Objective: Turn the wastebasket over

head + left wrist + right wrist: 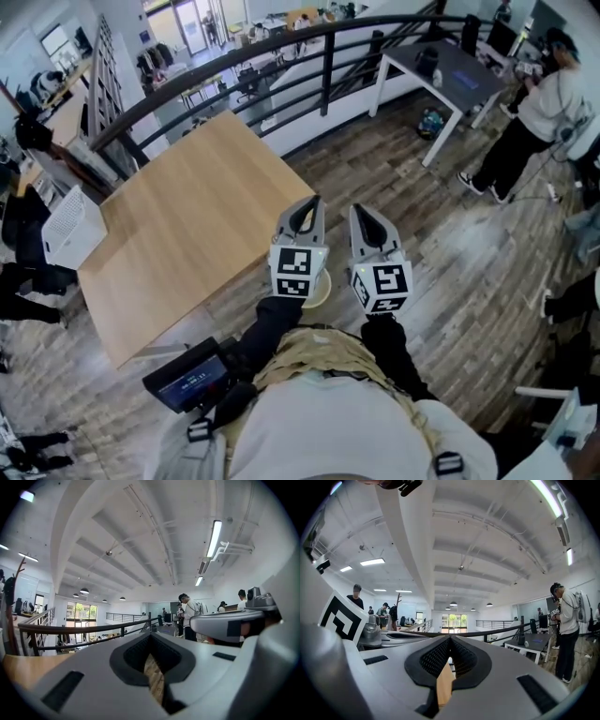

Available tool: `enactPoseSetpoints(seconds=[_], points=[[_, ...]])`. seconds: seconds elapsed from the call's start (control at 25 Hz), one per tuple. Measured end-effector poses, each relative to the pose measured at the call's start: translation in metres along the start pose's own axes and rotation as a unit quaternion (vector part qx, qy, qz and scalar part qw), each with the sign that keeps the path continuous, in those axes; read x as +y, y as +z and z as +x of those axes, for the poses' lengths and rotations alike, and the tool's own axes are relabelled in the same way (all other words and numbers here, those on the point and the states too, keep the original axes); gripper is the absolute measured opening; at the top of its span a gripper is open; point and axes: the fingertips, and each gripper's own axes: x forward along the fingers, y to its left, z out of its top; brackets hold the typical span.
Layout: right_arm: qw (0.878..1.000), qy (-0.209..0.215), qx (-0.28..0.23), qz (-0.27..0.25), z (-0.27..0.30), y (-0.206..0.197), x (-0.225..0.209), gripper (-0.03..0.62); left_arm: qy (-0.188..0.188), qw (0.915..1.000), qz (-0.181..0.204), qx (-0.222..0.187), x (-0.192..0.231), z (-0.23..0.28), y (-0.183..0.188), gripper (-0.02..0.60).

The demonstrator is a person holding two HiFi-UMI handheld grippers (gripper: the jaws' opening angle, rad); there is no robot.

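Left hand-held gripper (307,208) and right hand-held gripper (364,216), both pressed together and empty, hover off the worktop's (187,216) edge. The wastebasket (321,291), seemingly the pale rim on the floor below, is ungrasped. Next: lower, spread, grip.

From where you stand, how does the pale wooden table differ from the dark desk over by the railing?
The wooden table has a pale wood top; the dark desk has a dark grey one on white legs. The wooden table lies close below; the dark desk stands further off, beside a standing person. Both are rectangular and stand on the plank floor near the railing.
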Motion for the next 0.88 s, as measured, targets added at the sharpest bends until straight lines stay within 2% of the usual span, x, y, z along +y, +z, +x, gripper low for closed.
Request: enactPoseSetpoints(seconds=[0.32, 0.64, 0.88], points=[[1.000, 0.003, -0.012, -0.009, 0.008, 0.005, 0.006, 0.021, 0.002, 0.9999, -0.007, -0.011, 0.004, 0.002, 0.003, 0.002], [0.999, -0.003, -0.031, 0.010, 0.010, 0.013, 0.006, 0.020, 0.013, 0.9994, 0.005, -0.031, 0.012, -0.003, 0.015, 0.002], [0.999, -0.006, -0.031, 0.016, 0.009, 0.011, 0.006, 0.020, 0.007, 0.9996, 0.005, -0.028, 0.012, -0.005, 0.013, 0.002]])
